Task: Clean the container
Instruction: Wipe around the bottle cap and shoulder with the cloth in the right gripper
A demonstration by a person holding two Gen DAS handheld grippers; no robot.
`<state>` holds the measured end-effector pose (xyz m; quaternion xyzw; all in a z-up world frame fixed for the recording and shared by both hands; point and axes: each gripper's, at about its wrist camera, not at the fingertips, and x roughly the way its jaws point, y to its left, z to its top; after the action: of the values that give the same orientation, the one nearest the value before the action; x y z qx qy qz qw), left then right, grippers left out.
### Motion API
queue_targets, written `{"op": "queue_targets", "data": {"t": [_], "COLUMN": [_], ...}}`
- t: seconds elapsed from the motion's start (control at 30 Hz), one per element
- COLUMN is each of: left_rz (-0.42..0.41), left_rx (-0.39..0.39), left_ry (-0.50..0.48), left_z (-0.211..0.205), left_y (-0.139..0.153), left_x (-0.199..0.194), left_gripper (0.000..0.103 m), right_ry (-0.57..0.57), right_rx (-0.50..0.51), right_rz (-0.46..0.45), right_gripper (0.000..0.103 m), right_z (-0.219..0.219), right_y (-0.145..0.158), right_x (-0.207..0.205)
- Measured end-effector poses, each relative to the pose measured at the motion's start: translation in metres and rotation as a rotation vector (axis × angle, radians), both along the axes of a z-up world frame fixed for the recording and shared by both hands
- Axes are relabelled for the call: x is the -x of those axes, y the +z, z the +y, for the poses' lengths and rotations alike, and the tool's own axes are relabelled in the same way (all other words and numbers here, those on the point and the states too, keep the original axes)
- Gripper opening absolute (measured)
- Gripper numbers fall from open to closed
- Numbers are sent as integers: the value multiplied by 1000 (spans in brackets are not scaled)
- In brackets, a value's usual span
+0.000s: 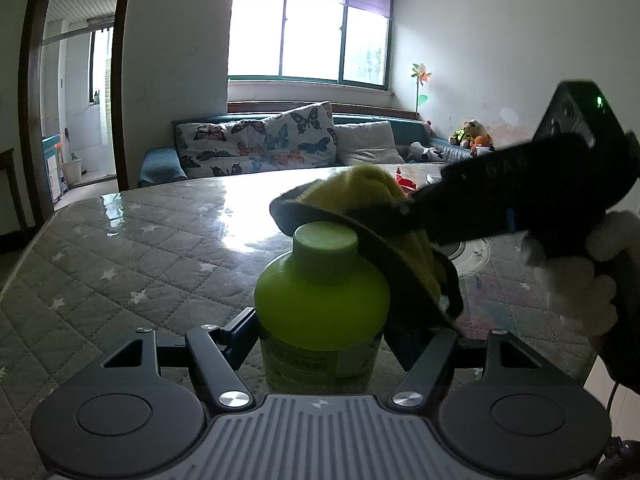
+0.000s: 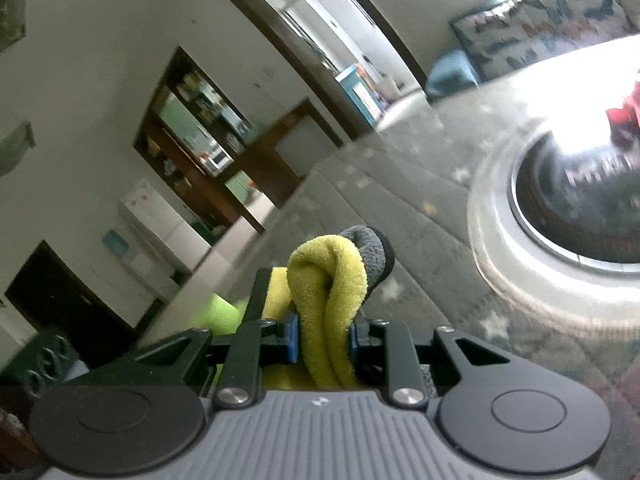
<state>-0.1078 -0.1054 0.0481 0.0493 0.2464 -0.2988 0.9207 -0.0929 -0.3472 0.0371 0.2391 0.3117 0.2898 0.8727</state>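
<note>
Grip noted: left gripper (image 1: 320, 344) clamps lime-green plastic bottle (image 1: 322, 300) upright (steadied for wiping); right gripper (image 2: 322, 340), nearly closed, pinches folded yellow-green microfibre cloth (image 2: 332, 292) against bottle's right shoulder.

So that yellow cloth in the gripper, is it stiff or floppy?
Probably floppy: the yellow cloth folds and droops over itself between the right gripper pads. Its fluffy pile suggests it is light and unlikely to slip.

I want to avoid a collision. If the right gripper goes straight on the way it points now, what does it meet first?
Probably the quilted table cover just past the yellow cloth in the right gripper; the round dish lies off to the right. Depth is unclear.
</note>
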Motion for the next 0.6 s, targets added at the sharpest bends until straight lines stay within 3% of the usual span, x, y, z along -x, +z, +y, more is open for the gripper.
{"op": "queue_targets", "data": {"t": [0.13, 0.6], "left_rz": [3, 11], "left_rx": [1, -11], "left_ry": [1, 5], "left_z": [1, 0], "left_y": [1, 1], "left_x": [0, 0], "left_gripper": [72, 72], "right_ry": [15, -2], "right_rx": [16, 50], "right_rz": [-37, 102], "right_gripper": [23, 23], "right_z": [7, 7], "right_y": [10, -29], "right_x": [-3, -15]}}
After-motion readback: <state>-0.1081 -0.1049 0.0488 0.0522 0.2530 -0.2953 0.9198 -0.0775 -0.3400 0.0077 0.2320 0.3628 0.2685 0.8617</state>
